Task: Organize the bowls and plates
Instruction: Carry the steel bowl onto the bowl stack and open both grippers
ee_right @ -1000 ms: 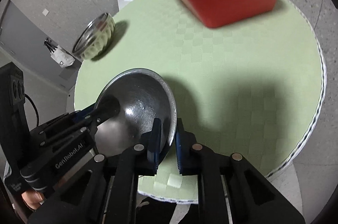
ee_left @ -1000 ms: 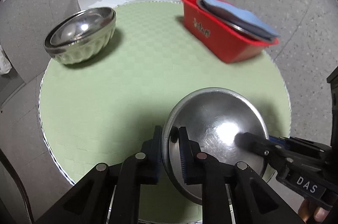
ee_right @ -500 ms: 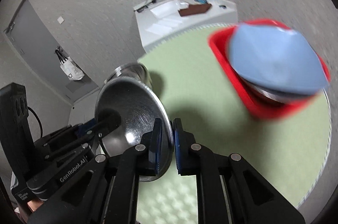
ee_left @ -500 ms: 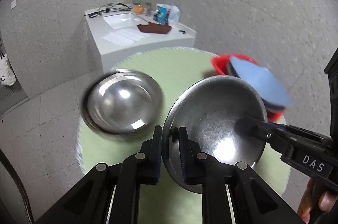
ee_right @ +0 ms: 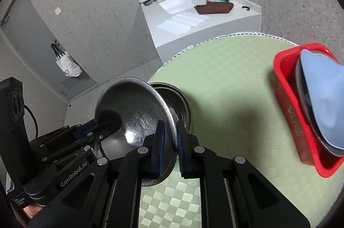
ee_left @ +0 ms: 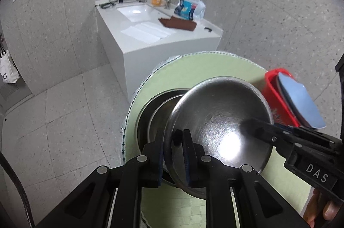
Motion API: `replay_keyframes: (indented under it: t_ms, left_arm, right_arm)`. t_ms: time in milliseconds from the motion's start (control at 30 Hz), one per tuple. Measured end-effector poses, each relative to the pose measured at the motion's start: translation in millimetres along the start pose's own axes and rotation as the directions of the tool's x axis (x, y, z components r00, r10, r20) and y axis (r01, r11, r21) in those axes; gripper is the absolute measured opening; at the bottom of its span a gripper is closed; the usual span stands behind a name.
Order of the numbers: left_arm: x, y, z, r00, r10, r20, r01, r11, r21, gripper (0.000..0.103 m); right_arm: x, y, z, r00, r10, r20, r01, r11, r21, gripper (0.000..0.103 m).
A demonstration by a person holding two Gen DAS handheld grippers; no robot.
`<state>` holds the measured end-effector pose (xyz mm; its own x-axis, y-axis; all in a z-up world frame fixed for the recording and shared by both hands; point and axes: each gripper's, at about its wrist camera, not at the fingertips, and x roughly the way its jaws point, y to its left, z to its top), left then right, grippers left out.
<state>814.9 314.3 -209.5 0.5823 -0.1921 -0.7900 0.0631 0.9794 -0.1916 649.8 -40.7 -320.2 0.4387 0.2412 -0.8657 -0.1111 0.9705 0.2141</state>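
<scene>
Both the left gripper [ee_left: 174, 143] and right gripper [ee_right: 170, 143] pinch the shallow polished steel bowl [ee_left: 217, 131] by its thin rim (stiff, light, probably slippery).

Dim fisheye frames, steel glare

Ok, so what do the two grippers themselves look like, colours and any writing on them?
Both are matte black plastic with silver rivets and dark blue pads inside the fingers. The left gripper carries white "GenRobot.AI" lettering, seen from the right wrist view; the right gripper shows "DAS" in white. A black cable loops beside the left one.
</scene>
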Motion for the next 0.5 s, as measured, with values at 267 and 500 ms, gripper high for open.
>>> replay_keyframes:
  t_ms: [267, 500]
  left_arm:
    - [32.7, 8.5, 23.0, 0.999, -0.012, -0.053, 0.014, 1.0, 0.025, 0.015]
    - [54.8, 15.2, 32.7, 0.995, -0.01, -0.094, 0.014, 0.999, 0.034, 0.015]
  right_arm:
    - [17.0, 7.9, 2.3, 0.996, -0.091, 0.006, 0.091, 0.995, -0.026, 0.011]
    - [30.5, 2.6, 2.7, 0.991, -0.136, -0.008, 0.135, 0.991, -0.02, 0.011]
